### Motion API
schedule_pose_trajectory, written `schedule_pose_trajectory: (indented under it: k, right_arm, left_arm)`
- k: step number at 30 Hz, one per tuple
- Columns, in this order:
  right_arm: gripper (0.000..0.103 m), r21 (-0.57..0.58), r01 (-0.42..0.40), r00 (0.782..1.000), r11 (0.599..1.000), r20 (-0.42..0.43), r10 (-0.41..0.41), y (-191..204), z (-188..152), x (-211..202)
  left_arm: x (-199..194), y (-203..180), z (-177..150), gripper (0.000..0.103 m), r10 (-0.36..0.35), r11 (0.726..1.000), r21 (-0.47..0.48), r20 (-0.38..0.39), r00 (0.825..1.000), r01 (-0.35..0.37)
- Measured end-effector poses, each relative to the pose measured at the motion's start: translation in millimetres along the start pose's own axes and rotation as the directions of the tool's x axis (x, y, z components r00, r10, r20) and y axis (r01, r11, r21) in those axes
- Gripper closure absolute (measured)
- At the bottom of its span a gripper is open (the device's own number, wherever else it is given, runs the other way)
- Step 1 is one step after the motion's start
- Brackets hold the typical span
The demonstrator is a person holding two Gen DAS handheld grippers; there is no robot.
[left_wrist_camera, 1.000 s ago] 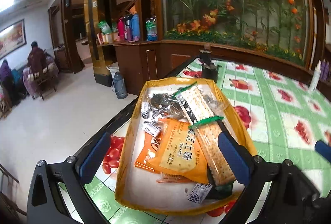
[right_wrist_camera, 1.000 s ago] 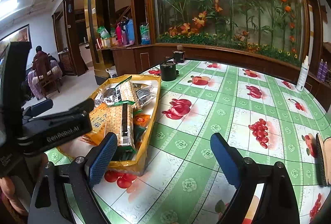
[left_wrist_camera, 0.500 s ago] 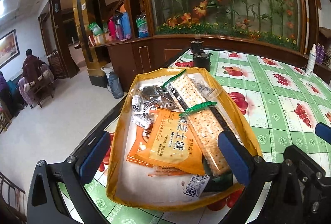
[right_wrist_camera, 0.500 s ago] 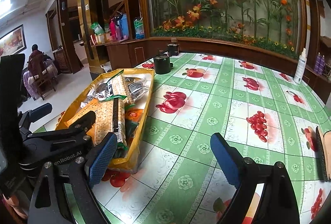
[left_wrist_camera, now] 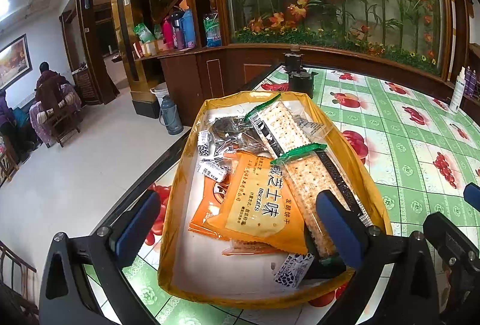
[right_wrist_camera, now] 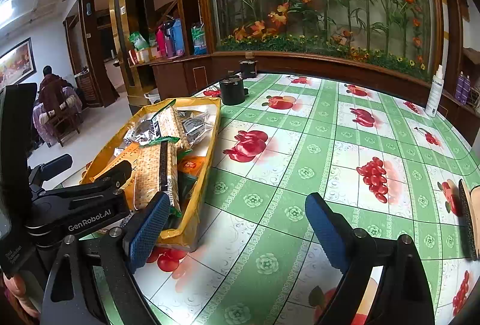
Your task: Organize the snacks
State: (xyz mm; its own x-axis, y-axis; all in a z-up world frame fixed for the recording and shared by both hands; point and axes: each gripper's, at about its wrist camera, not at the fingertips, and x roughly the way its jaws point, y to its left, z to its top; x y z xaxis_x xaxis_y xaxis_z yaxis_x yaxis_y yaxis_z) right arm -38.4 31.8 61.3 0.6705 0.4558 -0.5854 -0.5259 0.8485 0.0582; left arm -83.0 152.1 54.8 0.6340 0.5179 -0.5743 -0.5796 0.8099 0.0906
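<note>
The left gripper [left_wrist_camera: 240,223] hangs wide open, empty, over the near end of the yellow tray [left_wrist_camera: 372,184] of snacks – orange biscuit packet [left_wrist_camera: 258,205], cracker sleeves [left_wrist_camera: 312,190]. The right gripper [right_wrist_camera: 237,232] gapes empty over the table [right_wrist_camera: 315,175]; a black pot [right_wrist_camera: 232,91] sits beyond.

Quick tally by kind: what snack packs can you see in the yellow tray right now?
Long cracker packs with green ends: 2
Orange biscuit packs: 2
Silver foil packs: 2
Small black-and-white candies: 3
Total visible: 9; more may be hidden underneath.
</note>
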Motion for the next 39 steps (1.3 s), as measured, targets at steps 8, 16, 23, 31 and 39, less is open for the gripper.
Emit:
schedule_pose_trajectory:
  k: [8, 16, 23, 31, 39]
  right_arm:
    - [0.009, 0.0, 0.001, 1.0, 1.0, 0.0, -0.001, 0.0, 0.1, 0.0]
    - [0.009, 0.0, 0.002, 1.0, 1.0, -0.001, -0.002, -0.3, 0.0, 0.1]
    - [0.009, 0.0, 0.003, 1.0, 1.0, 0.001, -0.003, -1.4, 0.1, -0.3]
    - [0.009, 0.0, 0.002, 1.0, 1.0, 0.0, -0.002, -1.7, 0.0, -0.4]
    - [0.009, 0.001, 0.002, 1.0, 1.0, 0.001, -0.002, -1.8, -0.1, -0.4]
  left_arm:
    - [0.0, -0.5, -0.4, 0.0, 0.019, 1.0, 0.002, 0.001, 1.0, -0.019]
    - [0.3, -1.3, -1.1, 0.0, 0.028, 1.0, 0.007, 0.005, 1.0, -0.028]
    - [-1.8, 0.8, -1.2, 0.0, 0.041, 0.999, 0.014, 0.015, 0.999, -0.041]
    - [-2.3, 1.3, -0.9, 0.0, 0.043, 0.999, 0.014, 0.014, 0.999, -0.043]
    - [-2.2, 2.4, -0.7, 0.0, 0.042, 0.999, 0.014, 0.015, 0.999, -0.042]
